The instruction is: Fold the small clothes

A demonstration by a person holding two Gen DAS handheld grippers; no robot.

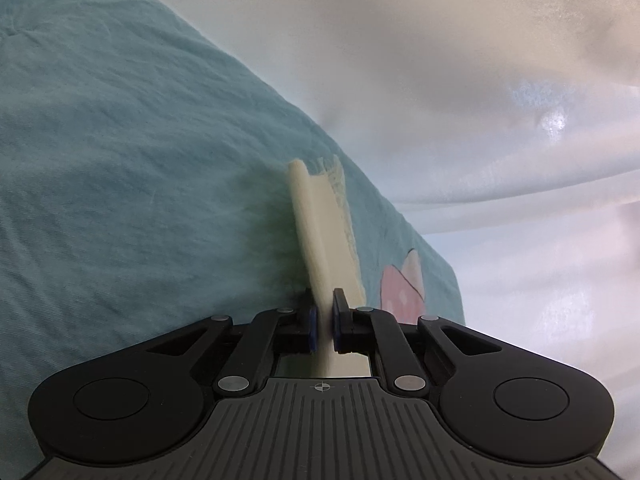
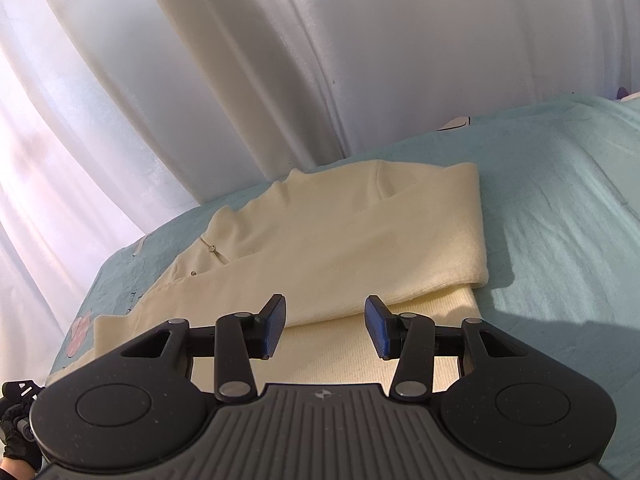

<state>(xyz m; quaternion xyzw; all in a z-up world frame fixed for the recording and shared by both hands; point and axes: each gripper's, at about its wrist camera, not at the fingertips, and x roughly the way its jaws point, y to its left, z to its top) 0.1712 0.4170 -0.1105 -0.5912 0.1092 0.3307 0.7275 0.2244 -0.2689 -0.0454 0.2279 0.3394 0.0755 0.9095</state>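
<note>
One cream sweater [image 2: 340, 240] is seen on the teal bedspread [image 2: 560, 200], partly folded: a sleeve or side panel is laid diagonally across the body, and the ribbed hem is nearest the right gripper [image 2: 326, 330]. Relative to the sweater, white curtains [image 2: 240, 60] hang beyond its far edge, and a pink cartoon print [image 2: 78, 334] on the bedspread is found just off its left corner.

The right gripper is held wide open with nothing between its blue pads [image 2: 274, 328]; it is poised directly above the sweater's hem, the garment stretching ahead of it. The sweater's long axis is judged to run away from this gripper, toward the collar and the curtains.

The left gripper [image 1: 324, 320] is closed tightly on a strip of the sweater's cream fabric [image 1: 320, 232], which is pulled taut ahead of it along the fingers; it is probably the left corner or edge.

The coming fold is judged to depend on the right gripper being lowered onto the hem straight below it, since the left edge is already gripped. Two grippers, one garment and one bedspread are counted; a gloved hand [image 2: 16, 432] is glimpsed beyond the sweater's left corner.
</note>
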